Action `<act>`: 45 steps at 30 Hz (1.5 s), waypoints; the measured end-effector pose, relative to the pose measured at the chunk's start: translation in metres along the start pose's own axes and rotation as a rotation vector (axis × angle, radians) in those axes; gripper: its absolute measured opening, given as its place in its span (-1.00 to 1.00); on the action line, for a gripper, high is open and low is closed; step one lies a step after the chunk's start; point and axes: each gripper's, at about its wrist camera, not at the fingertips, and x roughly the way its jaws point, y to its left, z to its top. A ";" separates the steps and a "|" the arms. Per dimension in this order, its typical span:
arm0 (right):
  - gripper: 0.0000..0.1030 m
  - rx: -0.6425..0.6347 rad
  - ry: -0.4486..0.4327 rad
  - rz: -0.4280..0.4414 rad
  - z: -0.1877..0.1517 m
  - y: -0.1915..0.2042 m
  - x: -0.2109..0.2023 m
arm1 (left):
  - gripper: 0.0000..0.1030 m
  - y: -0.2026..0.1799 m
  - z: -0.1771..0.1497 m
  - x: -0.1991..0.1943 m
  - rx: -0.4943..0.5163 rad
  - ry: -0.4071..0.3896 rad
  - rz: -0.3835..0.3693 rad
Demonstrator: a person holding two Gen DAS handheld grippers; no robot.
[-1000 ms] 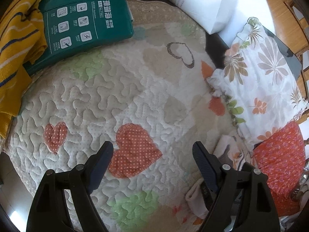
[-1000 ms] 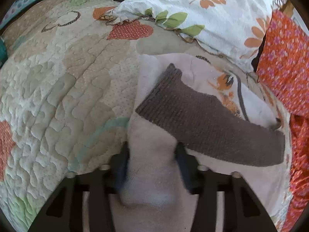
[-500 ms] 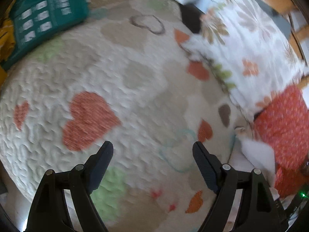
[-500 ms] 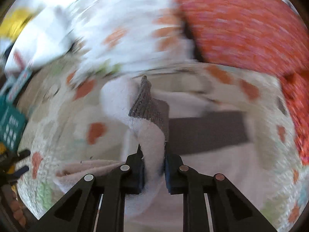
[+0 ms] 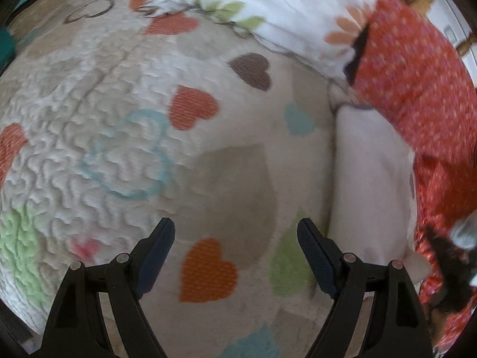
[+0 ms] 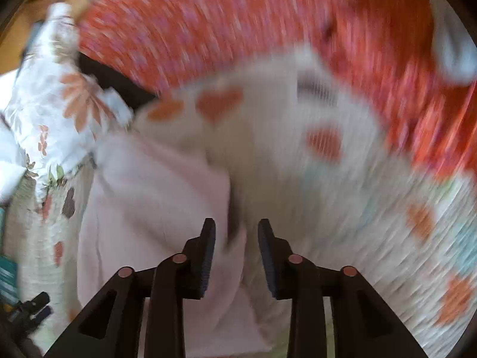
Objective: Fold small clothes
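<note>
The small pale pink garment [image 6: 155,208] lies flat on the heart-patterned quilt [image 5: 125,95], blurred in the right wrist view. My right gripper [image 6: 237,223] hovers over its right edge, and its jaws are opening. A dark strip of the garment [image 6: 234,226] shows in the gap, and the pads do not press on it. In the left wrist view the same pink garment [image 5: 369,185] lies right of my left gripper [image 5: 236,223]. That gripper stands wide open over bare quilt, holding nothing.
A white floral pillow [image 5: 286,9] lies along the far side of the quilt. Red dotted cloth [image 5: 417,74] is heaped to the right, just past the garment. A teal package edge [image 5: 6,44] shows at far left.
The right gripper has let go of the pink fold with its brown cuff, and its jaws have parted. Its view swung toward the red cloth. The left gripper swept right across the quilt to the garment.
</note>
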 end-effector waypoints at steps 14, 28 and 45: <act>-0.30 -0.130 0.227 -0.068 0.063 0.087 0.126 | 0.62 -0.024 0.001 0.013 0.090 0.030 0.018; 0.24 -0.149 0.108 0.208 -0.033 0.036 -0.027 | 0.62 -0.047 -0.034 0.024 0.168 0.106 -0.077; -1.00 -0.189 0.474 0.175 -0.092 -0.040 0.019 | 0.62 -0.076 -0.062 0.041 0.296 0.075 0.006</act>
